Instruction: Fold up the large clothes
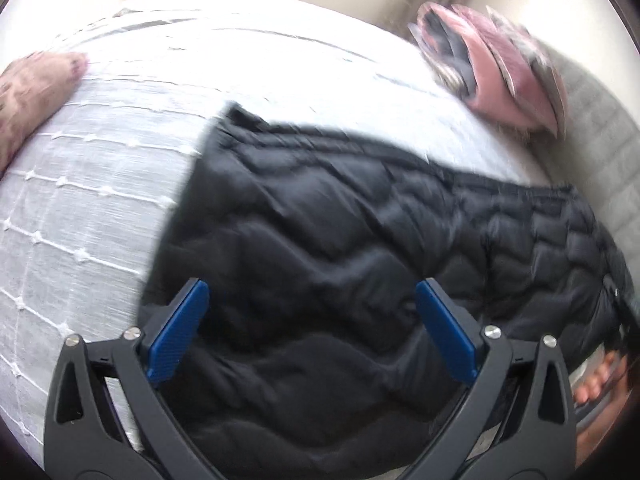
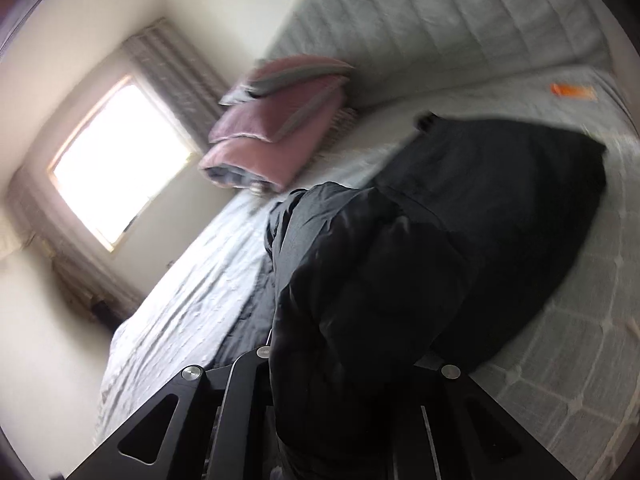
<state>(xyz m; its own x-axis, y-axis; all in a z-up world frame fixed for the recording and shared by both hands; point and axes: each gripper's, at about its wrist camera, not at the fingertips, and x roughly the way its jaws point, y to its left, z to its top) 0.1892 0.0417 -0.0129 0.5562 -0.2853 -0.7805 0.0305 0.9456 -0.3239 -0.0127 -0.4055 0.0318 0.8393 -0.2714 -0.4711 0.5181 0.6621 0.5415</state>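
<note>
Right wrist: right gripper (image 2: pixel 344 364) clamps black jacket (image 2: pixel 460 216).

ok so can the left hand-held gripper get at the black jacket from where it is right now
Probably yes. The left hand-held gripper is open and empty, right over the black jacket spread on the white bedspread. Nothing lies between its fingers and the fabric; the pink blanket sits well off to the side.

You are looking at a white bedspread (image 1: pixel 100 200) covering the bed. Folded pink blankets (image 2: pixel 272 136) are lying by the headboard (image 2: pixel 440 20), near a window (image 2: pixel 120 160).
</note>
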